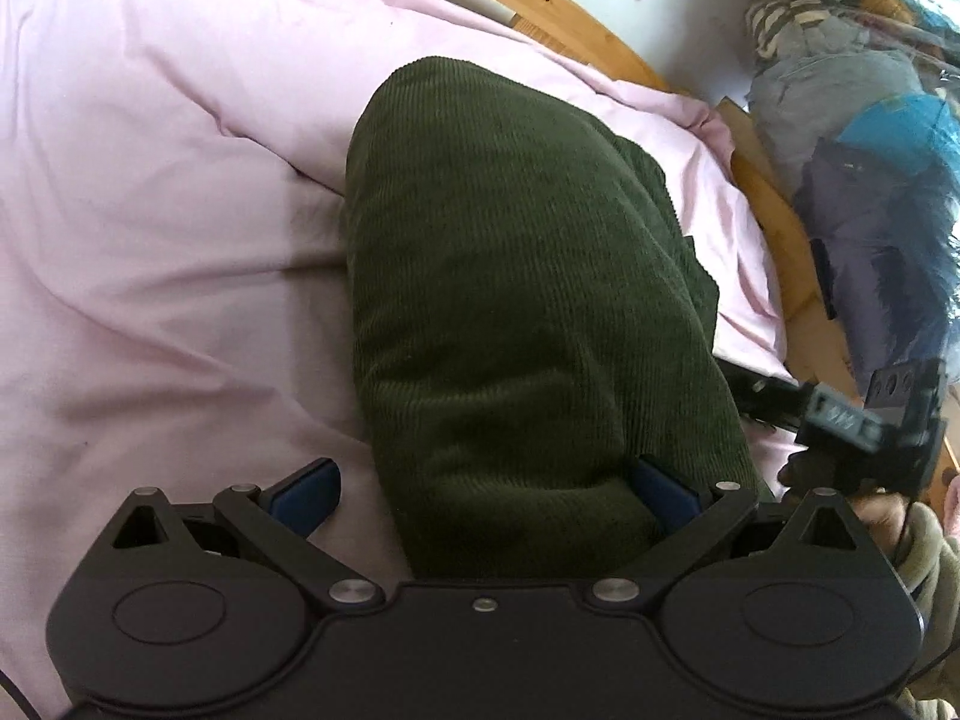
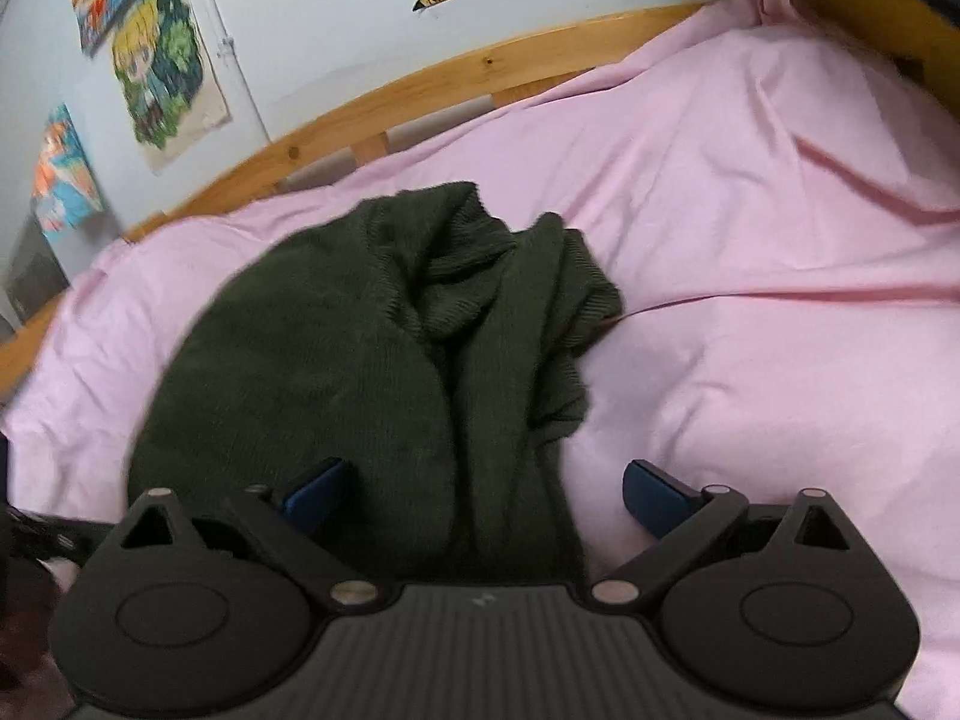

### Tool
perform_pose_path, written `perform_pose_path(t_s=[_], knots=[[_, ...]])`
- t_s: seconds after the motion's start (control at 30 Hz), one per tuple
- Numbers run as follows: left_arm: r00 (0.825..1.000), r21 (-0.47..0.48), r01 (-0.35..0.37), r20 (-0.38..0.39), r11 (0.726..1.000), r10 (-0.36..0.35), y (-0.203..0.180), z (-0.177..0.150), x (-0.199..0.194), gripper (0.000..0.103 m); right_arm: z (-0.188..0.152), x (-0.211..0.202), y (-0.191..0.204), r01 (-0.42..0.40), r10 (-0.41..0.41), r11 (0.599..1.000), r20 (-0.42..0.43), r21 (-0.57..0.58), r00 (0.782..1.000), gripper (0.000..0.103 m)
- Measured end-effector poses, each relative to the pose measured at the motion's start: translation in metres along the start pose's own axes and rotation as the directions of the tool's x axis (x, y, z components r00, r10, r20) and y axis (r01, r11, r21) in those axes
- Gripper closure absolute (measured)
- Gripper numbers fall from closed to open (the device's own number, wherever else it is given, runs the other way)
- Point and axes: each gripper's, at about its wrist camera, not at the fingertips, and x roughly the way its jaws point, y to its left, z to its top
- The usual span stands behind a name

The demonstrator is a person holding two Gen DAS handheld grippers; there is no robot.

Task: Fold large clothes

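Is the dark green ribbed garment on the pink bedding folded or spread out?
Folded, loosely: the dark green ribbed garment lies doubled into a narrow bundle, layers bunched at its far end, on the pink bedding.

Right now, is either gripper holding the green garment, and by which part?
Nothing is held. Both the left gripper and right gripper stand open over the green garment's near end.

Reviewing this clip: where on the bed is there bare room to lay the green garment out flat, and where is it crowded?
Bare pink sheet lies right of the green garment, up to the wooden bed rail. In the left wrist view, more bare sheet lies left of the garment. It is tight on the garment's other side there: a narrow strip of sheet, then the bed frame and bagged clothes.
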Motion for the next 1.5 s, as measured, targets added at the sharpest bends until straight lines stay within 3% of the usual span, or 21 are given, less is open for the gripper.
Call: perform_pose_path(t_s=[0.1,0.27,0.4,0.5,0.57,0.6,0.7,0.97,1.2,1.27,1.4,1.5], knots=[[1.000,-0.003,0.001,-0.004,1.000,-0.001,0.002,0.000,-0.001,0.001,0.013,0.010,-0.003,-0.086,0.089,0.994,-0.036,0.070,0.995,0.001],[1.000,-0.017,0.011,0.006,1.000,-0.011,0.005,-0.003,-0.005,0.001,0.031,0.045,-0.010,-0.124,0.143,0.980,-0.117,0.157,0.983,0.000],[0.998,0.017,0.051,0.034,0.999,-0.051,0.007,0.000,-0.016,0.001,0.029,0.058,-0.021,-0.151,0.183,0.959,-0.114,0.240,0.977,0.000],[0.993,0.049,0.098,0.060,0.994,-0.101,0.008,0.008,-0.023,0.001,0.026,0.058,-0.024,-0.169,0.197,0.956,-0.098,0.240,0.976,0.002],[0.992,0.042,0.106,0.065,0.993,-0.109,0.009,0.015,-0.021,0.001,0.025,0.056,-0.024,-0.163,0.187,0.960,-0.086,0.226,0.979,0.008],[0.993,0.033,0.098,0.067,0.995,-0.100,0.011,0.019,-0.019,0.001,0.023,0.054,-0.024,-0.171,0.192,0.960,-0.075,0.223,0.979,0.019],[0.993,0.007,0.087,0.081,0.996,-0.087,0.016,0.031,-0.011,0.001,0.020,0.050,-0.026,-0.181,0.198,0.955,-0.052,0.234,0.979,0.025],[0.995,0.057,0.094,0.033,0.994,-0.096,0.010,0.046,0.010,0.001,0.021,0.051,-0.034,-0.178,0.204,0.948,-0.075,0.264,0.976,0.021],[0.993,0.045,0.113,0.018,0.993,-0.114,0.015,0.046,0.013,0.001,0.020,0.051,-0.034,-0.170,0.198,0.950,-0.085,0.264,0.976,0.018],[0.992,0.013,0.129,-0.007,0.992,-0.129,0.020,0.049,0.018,0.001,0.022,0.052,-0.032,-0.165,0.195,0.950,-0.090,0.266,0.977,0.017],[0.976,-0.149,0.203,-0.048,0.968,-0.212,0.041,0.045,0.030,0.001,0.023,0.056,-0.026,-0.157,0.188,0.952,-0.095,0.263,0.978,0.013],[0.971,-0.180,0.224,-0.048,0.958,-0.236,0.045,0.042,0.035,0.001,0.023,0.058,-0.025,-0.158,0.189,0.953,-0.098,0.257,0.977,0.009]])
